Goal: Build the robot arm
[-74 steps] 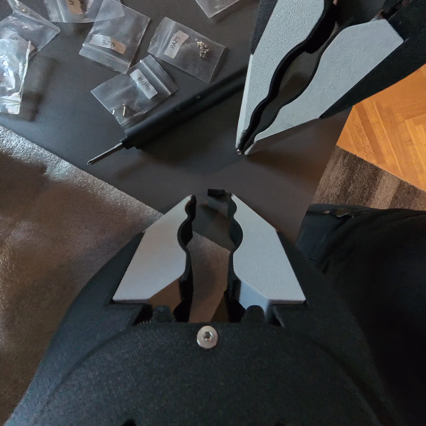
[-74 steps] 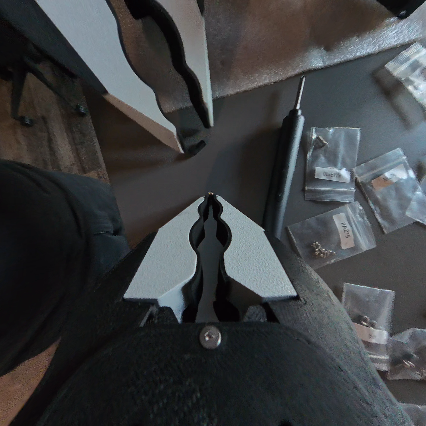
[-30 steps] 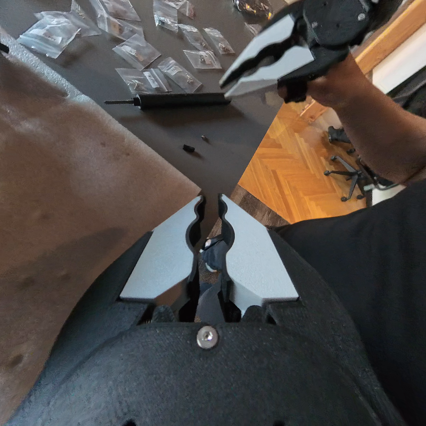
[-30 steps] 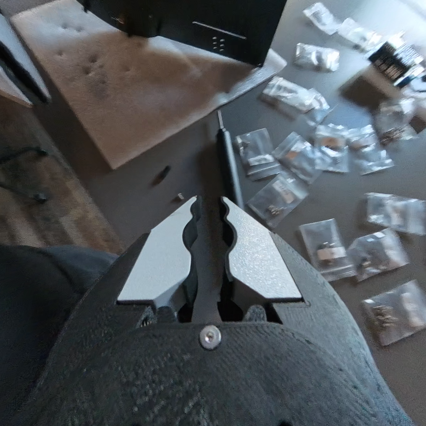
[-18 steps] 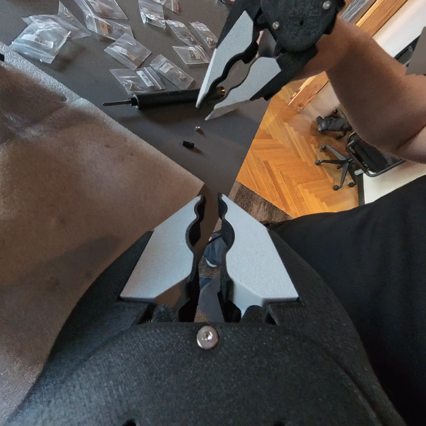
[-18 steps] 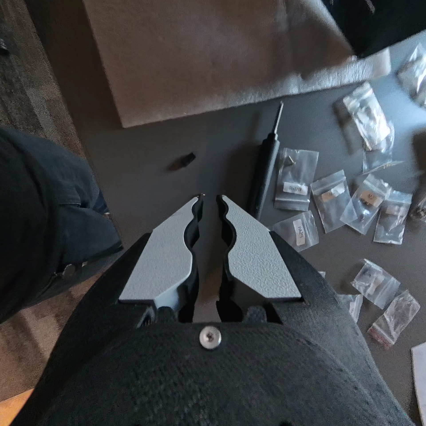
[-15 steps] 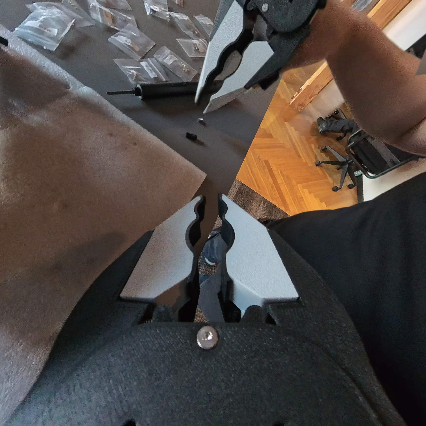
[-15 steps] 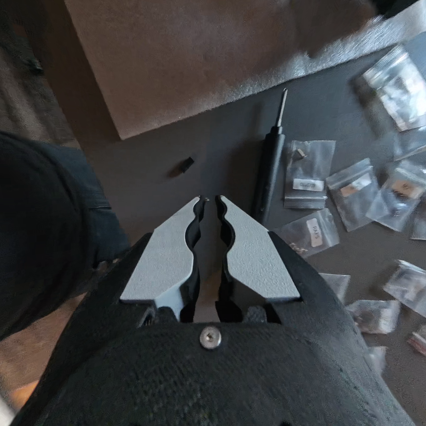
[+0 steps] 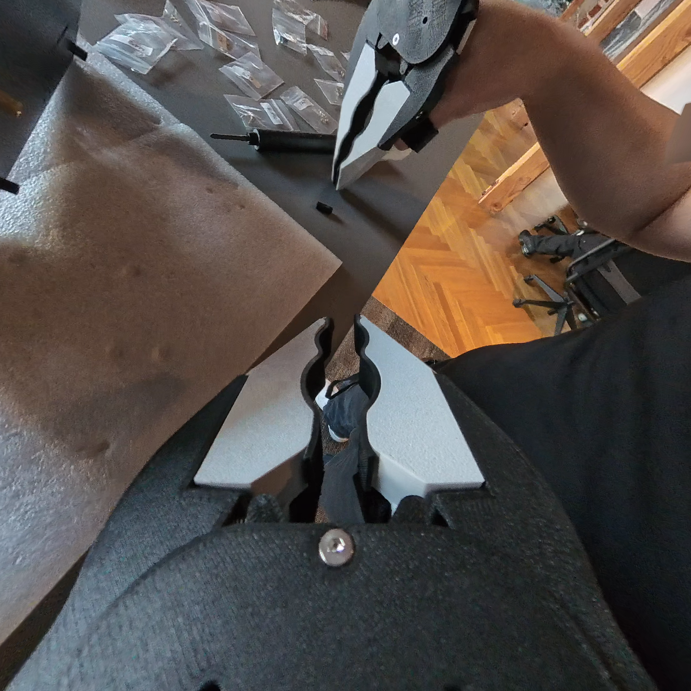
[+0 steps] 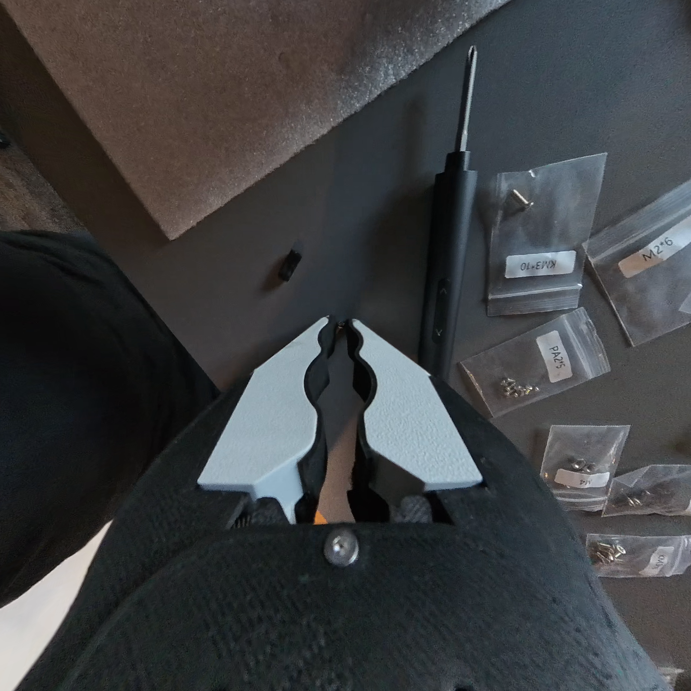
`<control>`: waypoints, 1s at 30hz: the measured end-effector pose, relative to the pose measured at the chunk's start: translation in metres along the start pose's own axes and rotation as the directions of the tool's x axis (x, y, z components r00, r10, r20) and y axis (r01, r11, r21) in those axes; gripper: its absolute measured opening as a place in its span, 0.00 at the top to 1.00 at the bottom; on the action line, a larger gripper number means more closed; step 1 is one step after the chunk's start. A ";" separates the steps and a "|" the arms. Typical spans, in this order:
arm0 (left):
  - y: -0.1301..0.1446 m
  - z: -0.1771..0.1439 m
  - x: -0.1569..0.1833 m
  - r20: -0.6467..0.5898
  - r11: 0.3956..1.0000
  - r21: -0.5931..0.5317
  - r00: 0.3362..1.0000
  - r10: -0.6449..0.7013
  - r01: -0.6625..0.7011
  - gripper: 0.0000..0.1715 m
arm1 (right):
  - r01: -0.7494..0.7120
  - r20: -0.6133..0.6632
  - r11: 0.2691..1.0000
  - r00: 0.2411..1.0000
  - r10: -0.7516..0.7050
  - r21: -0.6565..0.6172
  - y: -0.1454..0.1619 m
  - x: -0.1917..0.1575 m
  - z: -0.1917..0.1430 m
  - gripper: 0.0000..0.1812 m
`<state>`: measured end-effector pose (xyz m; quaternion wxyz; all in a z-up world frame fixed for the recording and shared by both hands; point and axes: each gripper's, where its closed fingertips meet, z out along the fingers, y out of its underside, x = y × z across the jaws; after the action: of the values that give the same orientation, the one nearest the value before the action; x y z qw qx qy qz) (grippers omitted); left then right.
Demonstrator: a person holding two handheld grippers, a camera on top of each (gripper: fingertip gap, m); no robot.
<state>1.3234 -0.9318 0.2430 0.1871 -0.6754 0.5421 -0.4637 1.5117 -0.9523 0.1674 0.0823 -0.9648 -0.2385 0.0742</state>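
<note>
My right gripper points down at the dark table, its tips closed on a tiny silver screw. A small black part lies just beyond it to the left. In the left wrist view the right gripper touches the table beside that black part. My left gripper is empty with a narrow gap between its fingers. It hangs off the table corner, above the floor. A black screwdriver lies right of the right gripper.
A large grey foam sheet covers the table's left side and also shows in the right wrist view. Several small clear bags of screws lie right of the screwdriver. The person's black clothing fills the right. Wooden floor and an office chair are beyond the table edge. Left tips to right tips: about 20 centimeters. From the right gripper's tips to the black screwdriver is close to 5 centimeters.
The right gripper has dropped to the table and its open fingers have closed on the tiny screw. The left gripper has stayed in place, narrowly open.
</note>
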 end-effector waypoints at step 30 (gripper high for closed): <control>-0.107 0.100 0.011 0.292 0.868 0.370 0.928 0.230 -0.331 0.95 | -0.747 0.754 0.385 0.635 0.169 0.542 -0.073 -0.033 -0.093 1.00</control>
<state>1.4662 -0.9305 0.2788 0.4550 -0.5843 0.4981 -0.4510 1.4668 -0.9157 0.2757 0.4203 -0.7552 0.1107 0.4907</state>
